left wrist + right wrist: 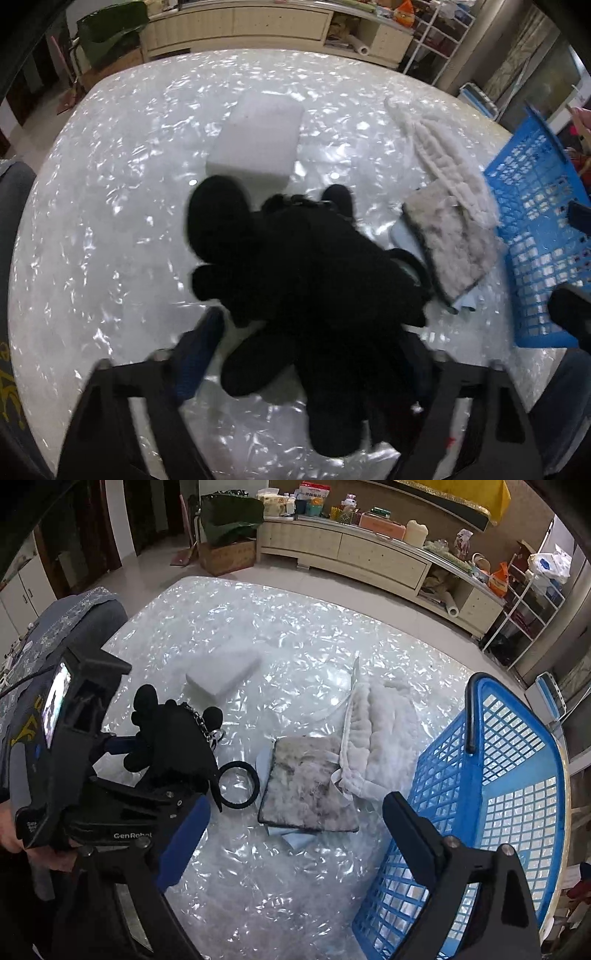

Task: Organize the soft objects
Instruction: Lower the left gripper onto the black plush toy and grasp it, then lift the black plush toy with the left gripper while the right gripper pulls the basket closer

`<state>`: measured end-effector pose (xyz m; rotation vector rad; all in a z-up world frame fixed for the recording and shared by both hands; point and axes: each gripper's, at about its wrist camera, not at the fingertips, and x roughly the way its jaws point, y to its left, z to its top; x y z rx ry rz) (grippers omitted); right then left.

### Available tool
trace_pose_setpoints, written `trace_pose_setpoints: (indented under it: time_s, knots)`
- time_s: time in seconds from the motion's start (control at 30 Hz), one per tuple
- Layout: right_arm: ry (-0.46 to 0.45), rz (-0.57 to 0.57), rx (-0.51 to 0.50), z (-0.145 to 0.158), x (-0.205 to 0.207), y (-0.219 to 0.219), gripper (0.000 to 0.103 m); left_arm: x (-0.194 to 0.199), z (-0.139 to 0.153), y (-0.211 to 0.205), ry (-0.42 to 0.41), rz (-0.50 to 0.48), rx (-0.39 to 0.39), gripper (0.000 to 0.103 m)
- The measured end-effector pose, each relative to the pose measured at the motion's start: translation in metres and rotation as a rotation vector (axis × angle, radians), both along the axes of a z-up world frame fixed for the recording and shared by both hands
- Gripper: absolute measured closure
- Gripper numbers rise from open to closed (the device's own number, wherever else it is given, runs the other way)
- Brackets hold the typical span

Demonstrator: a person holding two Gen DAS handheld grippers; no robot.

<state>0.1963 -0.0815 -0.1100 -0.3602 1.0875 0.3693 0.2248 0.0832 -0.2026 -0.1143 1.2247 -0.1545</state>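
Step in hand: picking up the black plush toy (314, 280) from the shiny white table (110, 221). The left gripper (303, 369) straddles it, fingers half drawn in on either side — in the left wrist view the toy fills the gap, but it is blurred and I cannot tell whether the pads press on it yet. The right wrist view shows the toy bunched up at the left gripper's (162, 771) tip, a short chain and a black ring (238, 784) dangling off it toward the table.

Right gripper (299, 830): fingers spread wide, nothing between them, hovering by the near corner of the blue basket (517, 812).

Next move, likely: firm up the pinch, lift clear so the ring does not drag, carry across to the basket at right.

Only the right view shows the chain, ring and basket interior — empty as far as seen. Both show the white foam block (258, 140), grey fuzzy pad (310, 786) and white fleecy cloth (384, 731) lying on the table.
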Motion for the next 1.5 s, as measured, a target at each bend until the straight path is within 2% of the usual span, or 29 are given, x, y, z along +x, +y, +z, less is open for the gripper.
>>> trace_pose_setpoints:
  time_s: [0.03,0.2,0.33,0.63,0.83,0.97,1.2,1.5]
  knots:
    - [0.002,0.001,-0.002,0.0,0.0,0.0,0.008,-0.001,0.002,-0.001,-0.004,-0.009,-0.018,0.049]
    - [0.008,-0.005,0.003,0.002,-0.003,0.003,0.008,-0.003,0.007,-0.003,0.0,-0.025,-0.048,0.056]
    - [0.009,-0.01,-0.001,0.003,-0.006,0.005,0.008,-0.013,0.021,0.004,-0.025,-0.017,-0.02,0.056]
    - [0.035,-0.001,0.006,-0.004,-0.01,0.022,0.009,-0.041,0.07,0.046,-0.105,0.035,-0.041,0.056]
    - [0.05,0.007,0.033,0.003,-0.021,0.021,0.015,-0.061,0.105,0.055,-0.171,0.022,-0.043,0.056]
    - [0.029,0.001,0.079,0.023,-0.032,0.006,0.015,-0.067,0.125,0.04,-0.203,-0.004,-0.047,0.056]
    - [-0.033,-0.062,0.117,0.053,-0.045,-0.042,0.015,-0.075,0.167,-0.016,-0.288,-0.113,-0.043,0.056]
    - [-0.096,-0.153,0.18,0.08,-0.057,-0.122,0.015,-0.068,0.183,-0.099,-0.305,-0.221,0.022,0.056]
